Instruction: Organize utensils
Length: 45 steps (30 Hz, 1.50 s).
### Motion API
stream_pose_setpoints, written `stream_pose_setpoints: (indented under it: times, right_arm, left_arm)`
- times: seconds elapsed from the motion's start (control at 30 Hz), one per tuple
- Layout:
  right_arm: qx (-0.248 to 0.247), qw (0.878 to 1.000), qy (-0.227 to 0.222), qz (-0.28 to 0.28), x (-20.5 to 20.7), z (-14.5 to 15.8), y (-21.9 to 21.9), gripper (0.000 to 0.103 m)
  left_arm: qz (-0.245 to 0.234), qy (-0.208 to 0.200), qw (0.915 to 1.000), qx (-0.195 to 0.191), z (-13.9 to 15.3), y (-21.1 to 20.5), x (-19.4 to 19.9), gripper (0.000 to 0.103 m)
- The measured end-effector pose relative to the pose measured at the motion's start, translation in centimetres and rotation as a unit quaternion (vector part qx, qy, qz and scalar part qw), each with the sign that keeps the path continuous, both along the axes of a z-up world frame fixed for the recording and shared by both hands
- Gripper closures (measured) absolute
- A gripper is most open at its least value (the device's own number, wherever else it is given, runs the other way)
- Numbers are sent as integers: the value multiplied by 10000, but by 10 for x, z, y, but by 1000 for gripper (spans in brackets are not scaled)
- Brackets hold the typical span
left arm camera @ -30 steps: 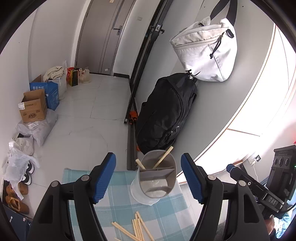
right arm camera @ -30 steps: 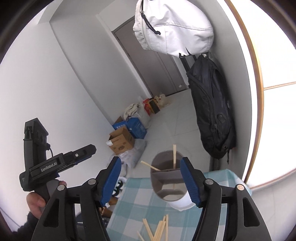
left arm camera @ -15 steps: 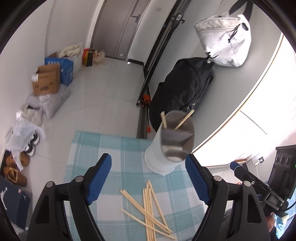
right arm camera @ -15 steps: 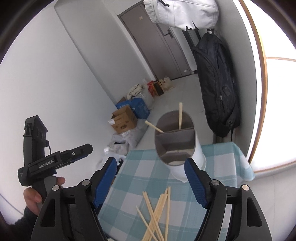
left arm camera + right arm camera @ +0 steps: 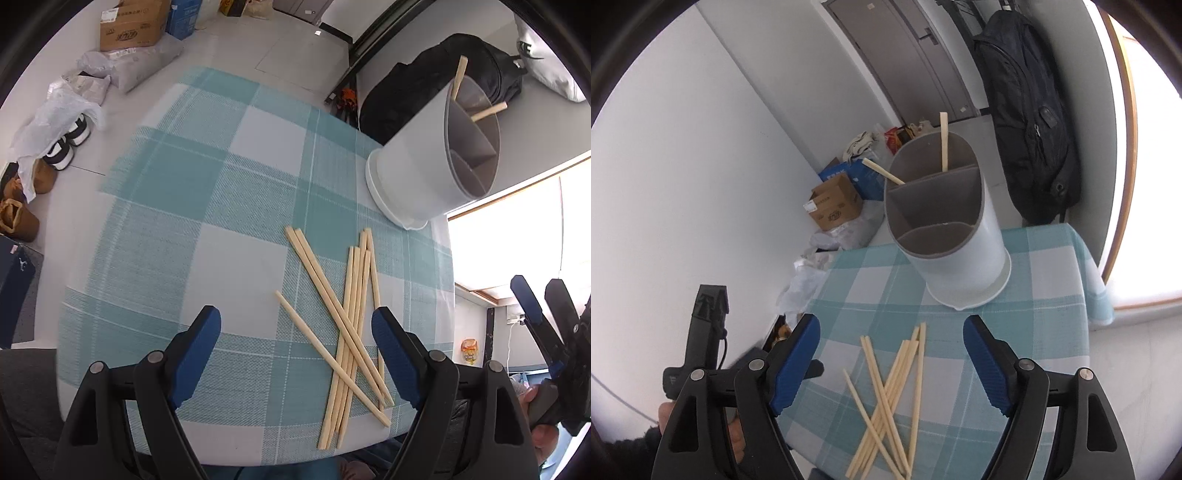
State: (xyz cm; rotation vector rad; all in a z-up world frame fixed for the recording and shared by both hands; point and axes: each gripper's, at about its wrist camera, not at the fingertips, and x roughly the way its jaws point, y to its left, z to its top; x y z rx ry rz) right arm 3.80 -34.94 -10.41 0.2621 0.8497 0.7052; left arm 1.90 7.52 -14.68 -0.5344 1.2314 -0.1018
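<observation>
Fingers [image 5: 397,356] apart, pale wooden chopsticks [image 5: 351,325] crisscrossed, 2 in holder [image 5: 439,162]

bare checked cloth [image 5: 229,177] left of chopsticks [image 5: 351,325], utensil holder [image 5: 432,162] blocking far corner

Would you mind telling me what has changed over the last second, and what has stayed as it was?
Both grippers have tipped downward: the left gripper and right gripper now look down on the loose wooden chopsticks on the teal checked tablecloth, which were barely in view before. Nothing was grasped or released; both remain open and empty. The white divided utensil holder still stands upright with two chopsticks inside.
</observation>
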Motion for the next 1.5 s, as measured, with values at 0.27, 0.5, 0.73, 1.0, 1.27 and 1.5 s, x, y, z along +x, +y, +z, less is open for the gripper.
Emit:
stream_pose_setpoints:
  times: [0.27, 0.5, 0.73, 1.0, 1.27, 1.5]
  right_arm:
    - [205, 9996, 136, -128, 1, -1, -10, 23]
    - [362, 9988, 250, -227, 2, 0, -21, 23]
    - [405, 9988, 170, -205, -4, 3, -26, 23]
    - [479, 9984, 215, -215, -7, 4, -30, 23]
    - [539, 9978, 234, -292, -9, 4, -36, 23]
    - [453, 9980, 269, -345, -8, 1, -36, 23]
  left_arm:
    - [208, 724, 9954, 598, -21, -16, 10, 23]
    - [375, 892, 9918, 829, -13, -24, 14, 42]
    - [138, 952, 9867, 1310, -14, -49, 11, 68]
    - [86, 896, 9823, 1646, -10, -69, 17, 94]
    - [-15, 709, 9775, 1985, -10, -78, 23, 101]
    - [-63, 541, 9815, 1834, -6, -67, 28, 102]
